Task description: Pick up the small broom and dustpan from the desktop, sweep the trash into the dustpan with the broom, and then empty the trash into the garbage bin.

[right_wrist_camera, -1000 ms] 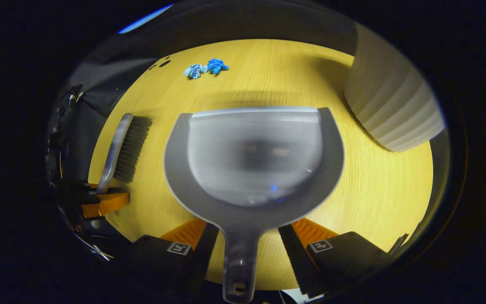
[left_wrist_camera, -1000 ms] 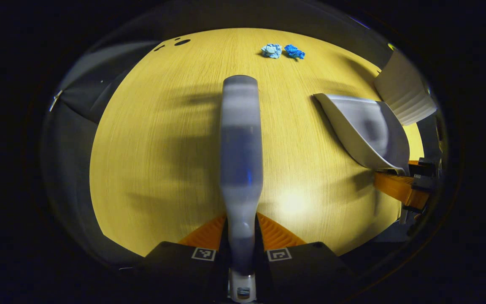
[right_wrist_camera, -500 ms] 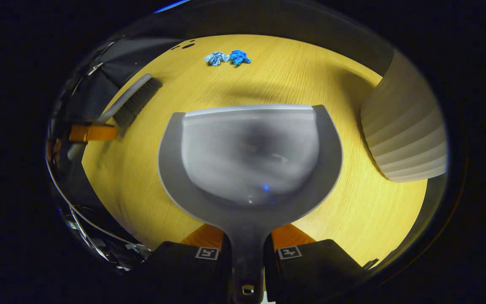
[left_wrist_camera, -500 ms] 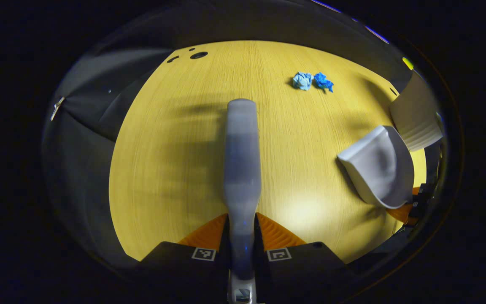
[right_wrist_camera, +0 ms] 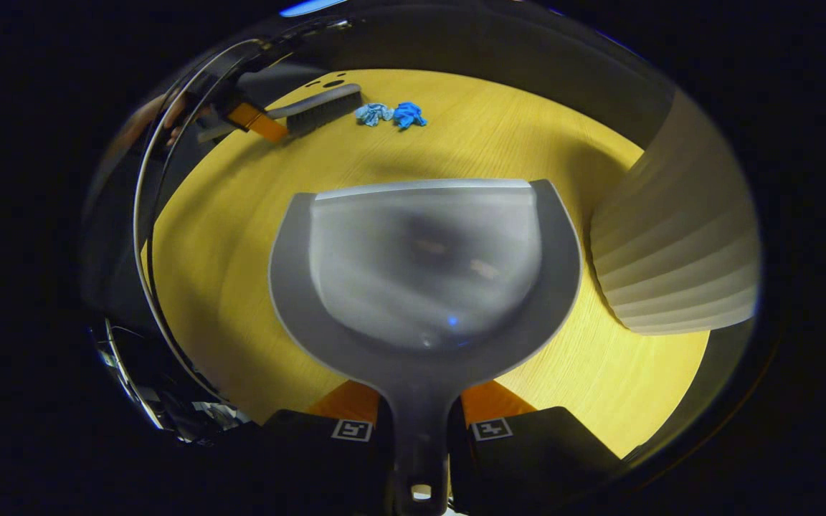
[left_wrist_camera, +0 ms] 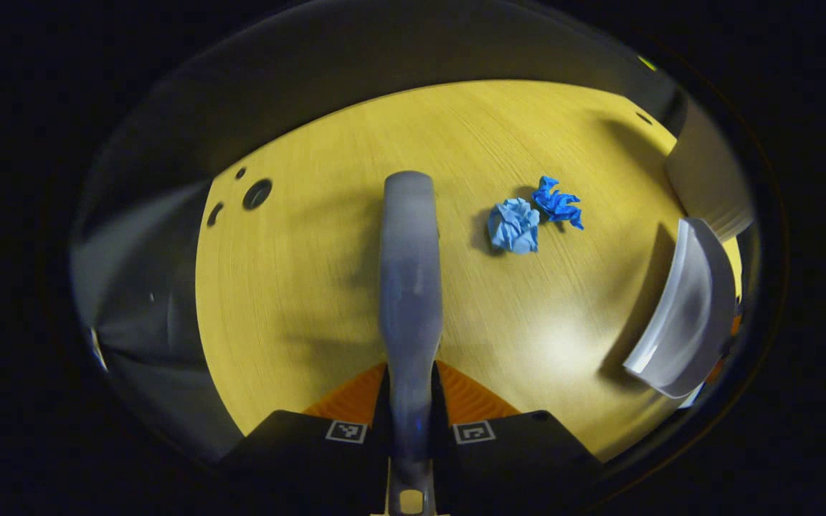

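L claw (left_wrist_camera: 411, 401): mine, clamped on the broom handle; both fingers press its sides at the bottom of the left gripper view.
Broom (left_wrist_camera: 410, 279): grey back runs straight ahead from my L claw, held above the desk; its tip ends left of the paper. In the right gripper view it's far off at upper left (right_wrist_camera: 316, 109), bristles pointing down at the desk, tip near the pale wad.
R claw (right_wrist_camera: 419, 423): mine too, closed tight on the dustpan handle, 1 finger each side.
Dustpan (right_wrist_camera: 424, 265): grey scoop w/ a lighter inner bowl, held above the desk, mouth edge facing away from me. In the left gripper view it sits at the right edge (left_wrist_camera: 682, 312), seen edge-on, well apart from the trash.
Trash: 2 crumpled wads on the desk, just beside each other, can't tell if touching. Pale blue wad (left_wrist_camera: 514, 226) lies nearer the broom; bright blue wad (left_wrist_camera: 558, 203) is on its far-right side. In the right gripper view both are small, far beyond the pan's mouth.
Bin (right_wrist_camera: 678, 251): pale, ribbed wall, standing right of the dustpan, close to its rim; also at the right edge in the left gripper view, behind the pan.
Desk (left_wrist_camera: 298, 287): yellow wood grain, w/ a few dark holes (left_wrist_camera: 256, 193) near its far-left edge.
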`<action>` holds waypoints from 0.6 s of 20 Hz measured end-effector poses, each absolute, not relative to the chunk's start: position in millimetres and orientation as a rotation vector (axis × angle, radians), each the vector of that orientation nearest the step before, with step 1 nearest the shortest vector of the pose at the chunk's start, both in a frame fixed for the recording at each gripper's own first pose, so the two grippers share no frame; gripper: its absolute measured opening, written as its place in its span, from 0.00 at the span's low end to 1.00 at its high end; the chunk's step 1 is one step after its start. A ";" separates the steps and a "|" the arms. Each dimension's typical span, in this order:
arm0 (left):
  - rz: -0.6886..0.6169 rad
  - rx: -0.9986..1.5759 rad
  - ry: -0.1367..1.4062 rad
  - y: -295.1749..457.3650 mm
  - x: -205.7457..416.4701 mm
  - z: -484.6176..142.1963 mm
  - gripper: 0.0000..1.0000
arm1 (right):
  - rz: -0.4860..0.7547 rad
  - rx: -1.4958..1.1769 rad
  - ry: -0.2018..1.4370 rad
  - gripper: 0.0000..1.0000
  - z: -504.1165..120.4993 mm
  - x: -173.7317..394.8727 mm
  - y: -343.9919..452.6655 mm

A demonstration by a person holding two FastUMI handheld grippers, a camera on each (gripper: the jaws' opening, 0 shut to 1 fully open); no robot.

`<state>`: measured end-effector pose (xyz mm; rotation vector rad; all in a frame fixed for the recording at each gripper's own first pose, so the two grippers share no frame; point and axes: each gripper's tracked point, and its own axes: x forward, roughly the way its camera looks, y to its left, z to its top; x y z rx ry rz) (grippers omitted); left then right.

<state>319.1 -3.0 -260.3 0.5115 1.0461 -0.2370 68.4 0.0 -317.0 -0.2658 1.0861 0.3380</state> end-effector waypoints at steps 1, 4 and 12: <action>-0.257 0.581 1.033 -7.2 331.8 -259.0 0.29 | 0.334 -0.273 1.087 0.35 -317.9 70.5 -2.8; -0.342 0.722 1.027 -27.6 352.1 -260.8 0.33 | 0.336 -0.301 1.088 0.35 -322.8 73.0 -9.0; -0.713 0.904 0.977 -107.1 334.7 -267.0 0.29 | 0.379 -0.347 1.070 0.35 -324.1 70.4 -17.9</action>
